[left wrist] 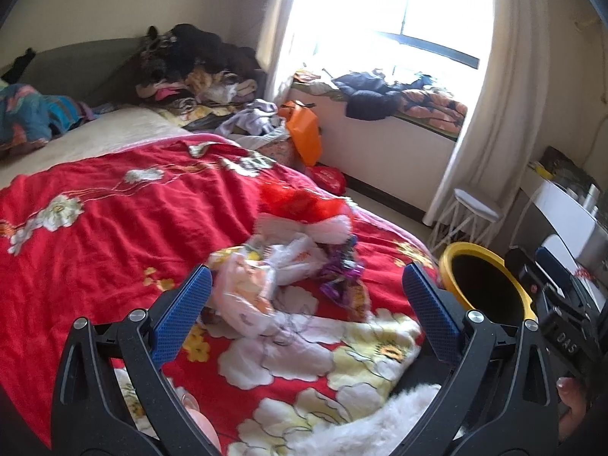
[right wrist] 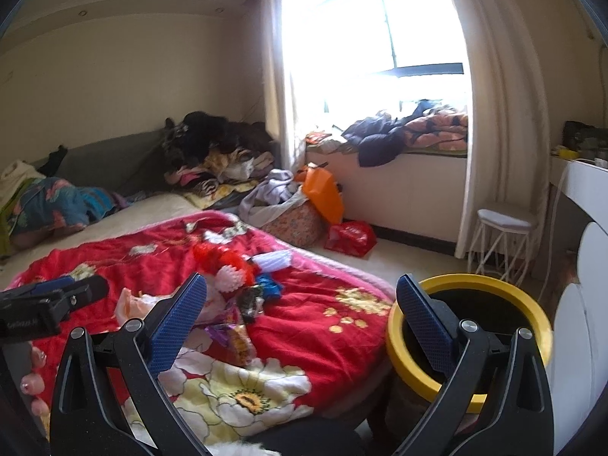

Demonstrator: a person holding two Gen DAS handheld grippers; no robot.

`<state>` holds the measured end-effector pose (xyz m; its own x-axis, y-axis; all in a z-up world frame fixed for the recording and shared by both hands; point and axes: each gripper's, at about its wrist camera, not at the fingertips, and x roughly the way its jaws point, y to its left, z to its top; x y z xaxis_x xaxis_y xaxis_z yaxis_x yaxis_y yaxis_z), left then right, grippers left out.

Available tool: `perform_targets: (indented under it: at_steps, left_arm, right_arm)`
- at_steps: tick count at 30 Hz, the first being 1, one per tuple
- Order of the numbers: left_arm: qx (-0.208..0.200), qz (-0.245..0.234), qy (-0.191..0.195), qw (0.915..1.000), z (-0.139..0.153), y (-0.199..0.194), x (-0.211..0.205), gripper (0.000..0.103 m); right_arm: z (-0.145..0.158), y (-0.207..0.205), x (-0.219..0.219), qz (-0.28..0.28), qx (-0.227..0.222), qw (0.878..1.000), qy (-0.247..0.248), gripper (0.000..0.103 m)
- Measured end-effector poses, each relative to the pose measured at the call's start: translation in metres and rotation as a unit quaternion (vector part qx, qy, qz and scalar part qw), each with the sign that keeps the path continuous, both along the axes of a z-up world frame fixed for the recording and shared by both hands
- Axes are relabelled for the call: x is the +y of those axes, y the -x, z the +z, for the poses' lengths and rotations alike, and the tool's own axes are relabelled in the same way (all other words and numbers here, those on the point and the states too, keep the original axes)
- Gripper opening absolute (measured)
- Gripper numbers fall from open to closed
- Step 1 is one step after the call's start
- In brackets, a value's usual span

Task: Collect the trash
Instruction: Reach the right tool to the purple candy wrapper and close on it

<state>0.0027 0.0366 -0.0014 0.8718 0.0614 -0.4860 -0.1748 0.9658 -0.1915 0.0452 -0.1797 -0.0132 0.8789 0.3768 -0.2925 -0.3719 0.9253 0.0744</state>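
We are hovering both grippers over the wrapper pile on the bed

We are holding the left gripper [left wrist: 304, 296] wide open and empty, with the trash pile [left wrist: 281, 277] lying straight ahead between its fingers on the red blanket [left wrist: 114, 220]; the right gripper [right wrist: 300, 311] is also gaping and empty, the pile sitting ahead to its left, the yellow-rimmed bin [right wrist: 471, 342] beside its right finger, so we are judging the left nearer

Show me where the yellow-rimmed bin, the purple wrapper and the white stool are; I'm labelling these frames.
yellow-rimmed bin [right wrist: 402, 353], right wrist view, on its yellow rim
purple wrapper [left wrist: 340, 285], left wrist view, on its crumpled middle
white stool [right wrist: 503, 218], right wrist view, on its seat
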Motion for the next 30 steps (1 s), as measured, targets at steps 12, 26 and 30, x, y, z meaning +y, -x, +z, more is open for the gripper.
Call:
perform_targets:
  at_steps: [12, 26, 30]
  left_arm:
    - [0.002, 0.045, 0.026, 0.9987, -0.008, -0.008, 0.063, 0.092]
    - [0.077, -0.028, 0.053, 0.9952, -0.046, -0.045, 0.069, 0.079]
    - [0.104, -0.039, 0.066, 0.9917, -0.058, -0.057, 0.068, 0.066]
  right_arm:
    - [-0.009, -0.035, 0.059, 0.083, 0.052, 0.995, 0.017, 0.097]
    - [-0.064, -0.097, 0.104, 0.154, 0.174, 0.971, 0.062, 0.077]
    - [-0.073, -0.106, 0.109, 0.163, 0.199, 0.965, 0.060, 0.061]
